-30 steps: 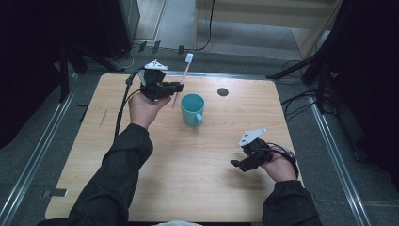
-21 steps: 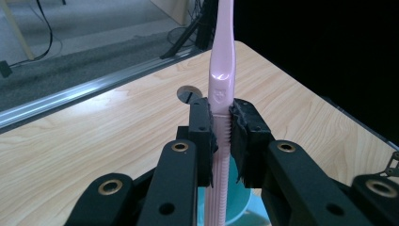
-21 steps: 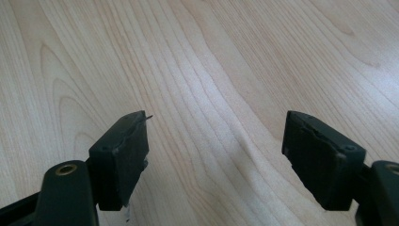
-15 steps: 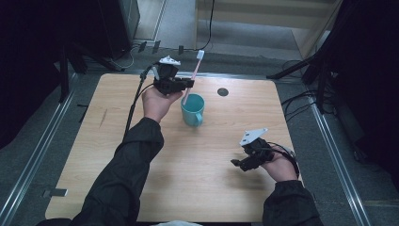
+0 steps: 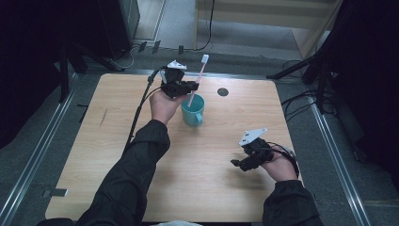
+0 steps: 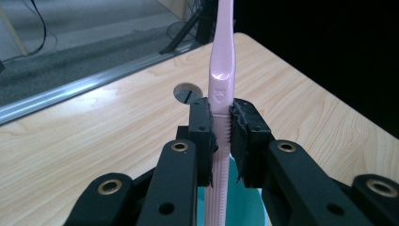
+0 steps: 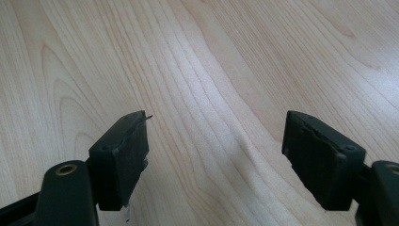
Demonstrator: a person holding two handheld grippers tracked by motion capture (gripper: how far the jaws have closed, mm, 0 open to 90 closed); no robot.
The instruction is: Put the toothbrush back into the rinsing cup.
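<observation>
A pink toothbrush (image 5: 197, 81) stands nearly upright with its lower end inside a teal mug (image 5: 193, 110) near the table's back middle. My left gripper (image 5: 190, 88) is shut on the toothbrush handle just above the mug's rim. In the left gripper view the handle (image 6: 222, 89) is pinched between the two black pads, with the mug's teal rim (image 6: 254, 202) below. My right gripper (image 5: 237, 163) rests low over the table at the front right, open, nothing between its pads (image 7: 123, 150).
The wooden table (image 5: 94, 150) has a dark round hole (image 5: 223, 92) near its back edge, right of the mug. Metal rails run along both sides of the table. Cables and dark stands lie on the floor behind.
My left gripper has carried the toothbrush rightward and down, from left of the mug to over it, and the handle's lower end now sits inside the mug. The right gripper has not moved.
</observation>
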